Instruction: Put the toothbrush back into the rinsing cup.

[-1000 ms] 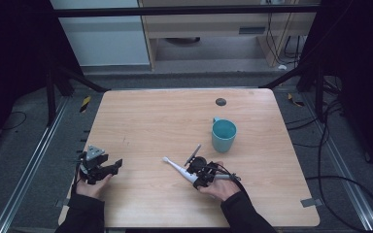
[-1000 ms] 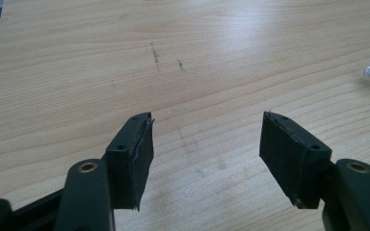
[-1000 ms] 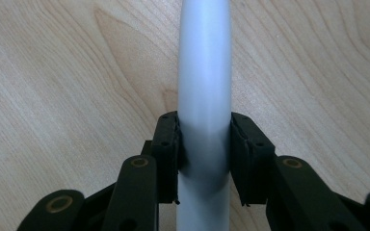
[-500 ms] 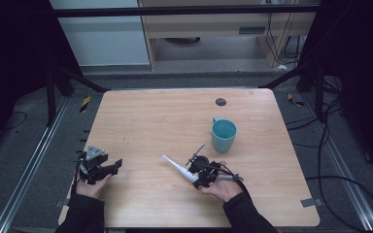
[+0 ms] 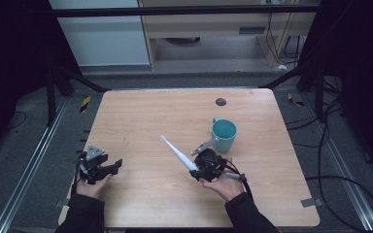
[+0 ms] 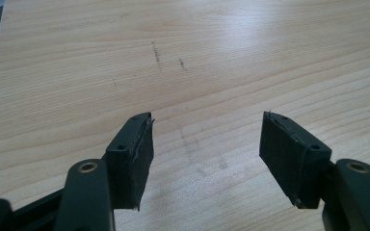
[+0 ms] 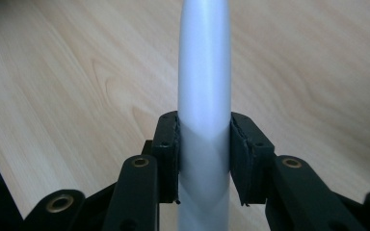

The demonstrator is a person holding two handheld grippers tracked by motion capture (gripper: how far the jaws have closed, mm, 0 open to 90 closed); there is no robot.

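Near the table's (image 5: 141,111) front edge, right of centre, my right gripper (image 5: 199,170) is clamped on the white toothbrush (image 5: 177,154). Both pads press its handle (image 7: 204,110) from either side. The toothbrush is clear of the wood, slanting up and away to the left, head end farthest from my hand. Just beyond the gripper stands a teal cup (image 5: 223,135), upright, near but apart from the toothbrush. At the front left corner, my left gripper (image 5: 104,167) rests low over bare wood. Its jaws stand wide apart with nothing between them.
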